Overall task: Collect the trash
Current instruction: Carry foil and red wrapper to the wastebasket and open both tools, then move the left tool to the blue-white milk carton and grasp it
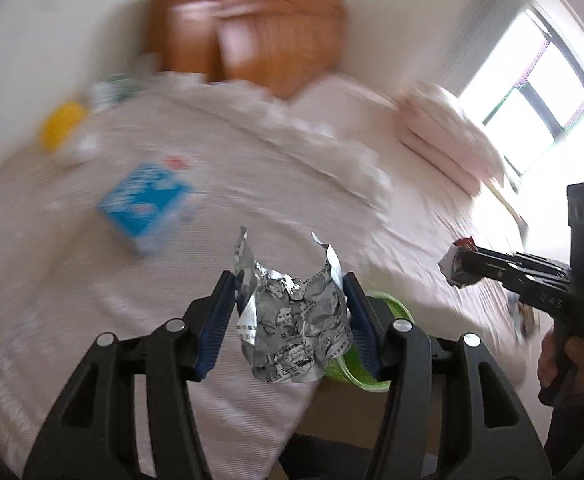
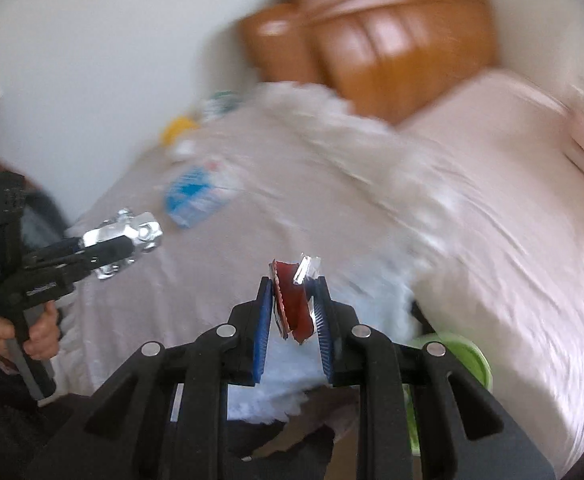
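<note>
Pink bedding (image 1: 252,184) fills most of the left wrist view, blurry, with a wooden headboard (image 1: 252,28) at the top and a bright window (image 1: 531,92) at upper right. Low in the middle, the left gripper (image 1: 290,280) is clamped on a crumpled silver wrapper (image 1: 292,320). Only the sides of the wrapper are pinched, so I think it could slip out if the hand swings fast. A green bin (image 1: 395,308) peeks out just behind the wrapper, at the bed's edge — a drop too soon would land on the covers. A blue carton (image 1: 144,204) and something yellow (image 1: 62,124) wait at the left, well apart from the claws. The right gripper (image 1: 457,266) comes in from the right side.

From the right wrist view, the right gripper (image 2: 293,280) is closed tight on a small red wrapper (image 2: 295,304). The green bin (image 2: 467,360) sits at lower right, half hidden by the claw. The left gripper (image 2: 132,236) is at middle left — near enough that both heading for one bin could bump. The middle of the bed looks open.
</note>
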The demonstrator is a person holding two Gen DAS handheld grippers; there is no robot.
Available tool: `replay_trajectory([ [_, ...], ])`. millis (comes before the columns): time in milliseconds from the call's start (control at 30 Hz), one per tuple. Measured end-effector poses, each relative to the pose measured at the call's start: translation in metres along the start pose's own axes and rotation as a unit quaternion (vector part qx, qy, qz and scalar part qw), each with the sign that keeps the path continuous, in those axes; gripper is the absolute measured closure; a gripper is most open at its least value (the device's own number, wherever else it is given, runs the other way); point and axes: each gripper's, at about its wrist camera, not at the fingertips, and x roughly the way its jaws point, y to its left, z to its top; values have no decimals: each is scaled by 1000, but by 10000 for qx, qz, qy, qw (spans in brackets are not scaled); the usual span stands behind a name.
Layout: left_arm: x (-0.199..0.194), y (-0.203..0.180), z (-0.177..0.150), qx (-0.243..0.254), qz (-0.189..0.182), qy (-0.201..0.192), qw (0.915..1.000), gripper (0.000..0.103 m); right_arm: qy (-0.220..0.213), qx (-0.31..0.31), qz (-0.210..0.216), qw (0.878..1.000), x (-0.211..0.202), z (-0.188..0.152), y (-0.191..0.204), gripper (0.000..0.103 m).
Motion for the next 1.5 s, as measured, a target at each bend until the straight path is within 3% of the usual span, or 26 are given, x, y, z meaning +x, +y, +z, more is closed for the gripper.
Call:
replay_trajectory([
  [233, 31, -73, 3, 776, -474, 342, 9953, 50, 177, 916, -893, 9916, -2, -50, -86, 78],
  [300, 35, -87, 3, 960, -519, 390, 9933, 50, 190, 1211, -1096, 9864, 5, -63, -107, 53],
  [333, 37, -94, 3, 1046, -530, 416, 9922, 49, 168, 1283, -1160, 9848, 6, -67, -113, 29],
  [400, 40, -101, 2, 1144, -543, 461, 9909, 49, 117, 1534, -1335, 9790, 7, -80, -132, 12],
  [600, 52, -129, -1, 1484, -605, 592, 9853, 49, 118, 2144, -1474, 9655, -3, -103, -168, 5],
  [900, 91, -201, -7, 2199, -987, 1013, 9652, 46, 23, 2131, -2211, 9517, -29, -120, -179, 3],
  [1000, 101, -227, -9, 2467, -1033, 1053, 9578, 40, 4, 2172, -2322, 9481, -38, -127, -186, 3],
  [1033, 101, -232, -9, 2497, -1051, 1051, 9569, 29, -14, 2211, -2343, 9467, -41, -131, -190, 3],
  [1067, 103, -239, -8, 2492, -1051, 1022, 9573, 18, -37, 2269, -2349, 9452, -45, -134, -194, 3],
  [1167, 102, -249, -3, 2395, -1243, 976, 9579, 14, -74, 2413, -2329, 9420, -51, -142, -205, 3],
  [1500, 91, -243, 6, 2128, -1069, 765, 9682, 8, -163, 2572, -2159, 9418, -56, -148, -211, 3],
])
